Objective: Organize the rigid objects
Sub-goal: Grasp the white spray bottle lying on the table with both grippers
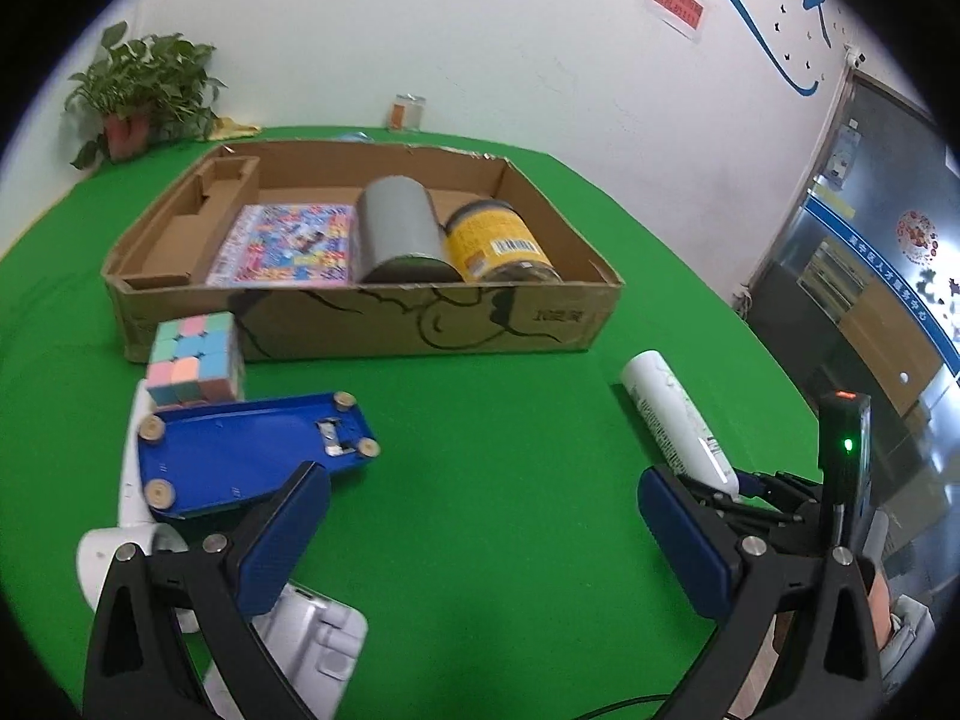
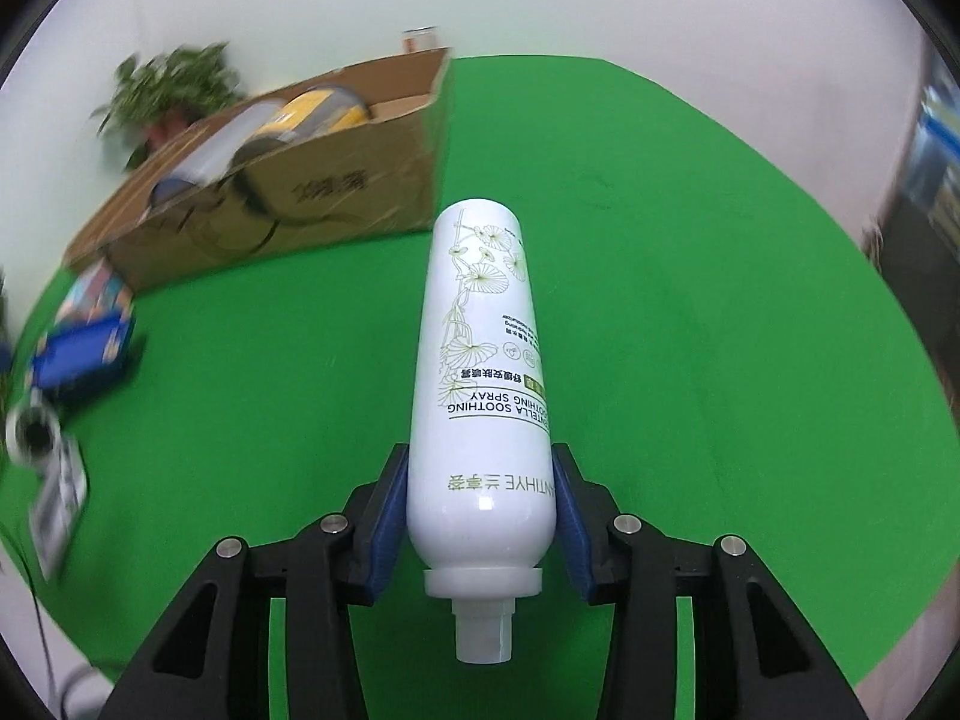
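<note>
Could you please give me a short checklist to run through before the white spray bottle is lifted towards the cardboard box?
1. Right gripper jaws against both sides of the white spray bottle: ok, pads touch it near the neck.
2. Grip position: not ok, the long body sticks out far beyond the pads.
3. Free floor in the cardboard box: ok, bare cardboard beyond the grey can and yellow jar.
4. Left gripper clear: ok, jaws wide open, nothing between them.
5. Path to the box: ok, bare green table ahead.
6. Bottle off the table: cannot tell.
</note>
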`<action>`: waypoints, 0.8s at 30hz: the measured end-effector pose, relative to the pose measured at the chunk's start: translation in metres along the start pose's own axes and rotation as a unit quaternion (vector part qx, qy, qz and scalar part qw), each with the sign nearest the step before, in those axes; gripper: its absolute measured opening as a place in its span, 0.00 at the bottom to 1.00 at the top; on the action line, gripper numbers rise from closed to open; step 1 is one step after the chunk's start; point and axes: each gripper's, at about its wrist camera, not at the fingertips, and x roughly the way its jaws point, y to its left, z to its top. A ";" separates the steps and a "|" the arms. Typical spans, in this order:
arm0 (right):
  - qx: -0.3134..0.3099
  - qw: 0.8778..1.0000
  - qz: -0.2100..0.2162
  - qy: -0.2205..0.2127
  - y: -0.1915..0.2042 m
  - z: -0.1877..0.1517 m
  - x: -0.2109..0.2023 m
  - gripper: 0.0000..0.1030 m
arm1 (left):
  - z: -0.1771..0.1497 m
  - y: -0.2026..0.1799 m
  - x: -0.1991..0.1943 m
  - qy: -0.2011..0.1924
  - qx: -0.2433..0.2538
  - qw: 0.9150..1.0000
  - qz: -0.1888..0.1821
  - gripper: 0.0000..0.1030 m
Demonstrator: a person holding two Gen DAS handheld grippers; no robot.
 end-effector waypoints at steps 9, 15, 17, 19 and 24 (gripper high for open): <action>-0.076 0.993 0.081 -0.049 0.039 -0.035 -0.043 0.92 | -0.011 -0.013 0.058 0.123 -0.050 0.981 -0.139 0.98; -0.052 0.987 0.143 -0.043 0.053 -0.027 -0.041 0.91 | -0.012 -0.019 0.081 0.156 -0.060 0.974 -0.153 0.92; -0.058 0.988 0.143 -0.027 0.062 -0.020 -0.028 0.82 | -0.012 -0.021 0.089 0.166 -0.063 0.970 -0.165 0.89; -0.063 0.986 0.155 -0.005 0.071 -0.018 -0.019 0.72 | -0.012 -0.021 0.097 0.180 -0.071 0.966 -0.171 0.85; -0.077 0.980 0.184 0.020 0.096 -0.012 -0.007 0.63 | -0.016 -0.016 0.102 0.202 -0.083 0.961 -0.171 0.70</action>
